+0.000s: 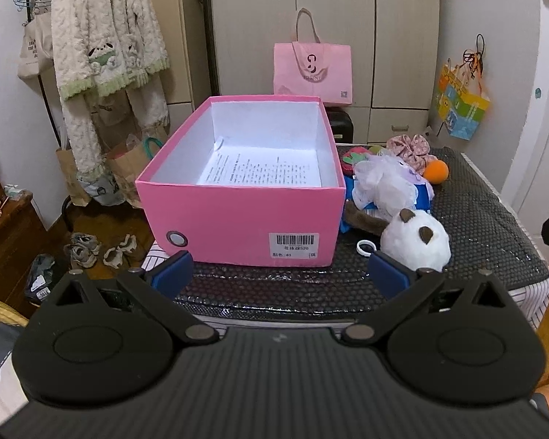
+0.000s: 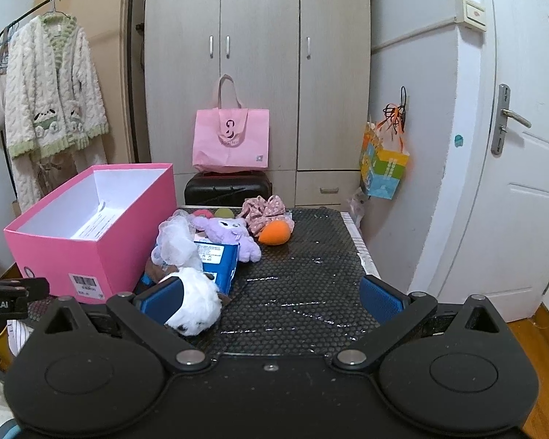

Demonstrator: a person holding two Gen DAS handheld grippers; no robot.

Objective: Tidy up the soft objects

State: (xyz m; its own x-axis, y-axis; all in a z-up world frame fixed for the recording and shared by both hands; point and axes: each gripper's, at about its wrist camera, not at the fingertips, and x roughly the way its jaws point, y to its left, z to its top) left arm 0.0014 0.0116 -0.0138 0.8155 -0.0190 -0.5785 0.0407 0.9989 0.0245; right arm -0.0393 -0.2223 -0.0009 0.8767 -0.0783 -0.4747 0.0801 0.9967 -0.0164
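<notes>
Cardboard forms the open pink box [image 1: 238, 216], a smooth-walled rectangle with a white lining and a printed sheet lying flat inside; it stands on the desk [image 2: 303, 278], whose top is black honeycomb-textured matting with a glossy sheen. Just right of the box lie heaped soft toys: a round white plush [image 1: 415, 241] with brown ears, a purple plush [image 2: 230, 236], a frilly pink scrunchie [image 2: 263, 212] and an orange sponge [image 2: 274, 233]. A blue packet is half buried. The left hand-held gripper [image 1: 280, 274] hangs released before the box; the right hand-held gripper [image 2: 271, 298] is released too, its left pad beside the white plush.
</notes>
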